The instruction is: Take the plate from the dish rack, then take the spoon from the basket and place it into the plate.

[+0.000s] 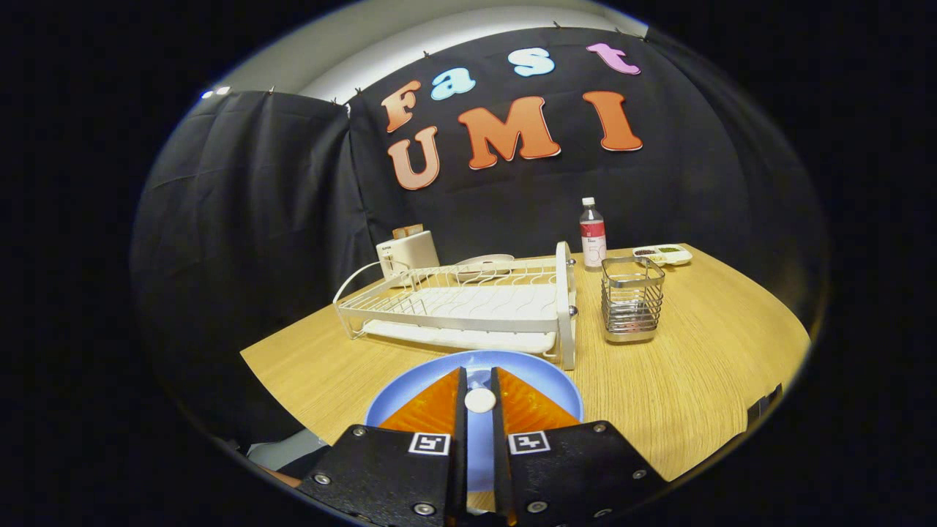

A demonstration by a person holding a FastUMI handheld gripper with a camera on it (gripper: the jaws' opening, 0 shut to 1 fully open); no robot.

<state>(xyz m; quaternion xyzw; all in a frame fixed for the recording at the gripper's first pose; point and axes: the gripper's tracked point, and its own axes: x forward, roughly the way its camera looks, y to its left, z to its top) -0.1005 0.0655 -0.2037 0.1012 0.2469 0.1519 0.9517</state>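
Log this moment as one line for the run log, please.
plate: on table, out of dish rack | spoon: between gripper fingers, over plate | basket: right of rack | stage: placing spoon

On the light wooden table (pixel 695 380), the round blue plate (pixel 410 391) lies under the gripper (pixel 479 382), whose fingers stand close together with the white rounded spoon end (pixel 480 400) between them. Beyond the plate stands the white wire dish rack (pixel 468 304); the steel wire basket (pixel 632 298) is just to its right. Behind the rack sit a white toaster (pixel 407 253) and a shallow white dish (pixel 483 265). Behind the basket stands a clear plastic bottle (pixel 592 234), a small white tray (pixel 665 254) to its right.
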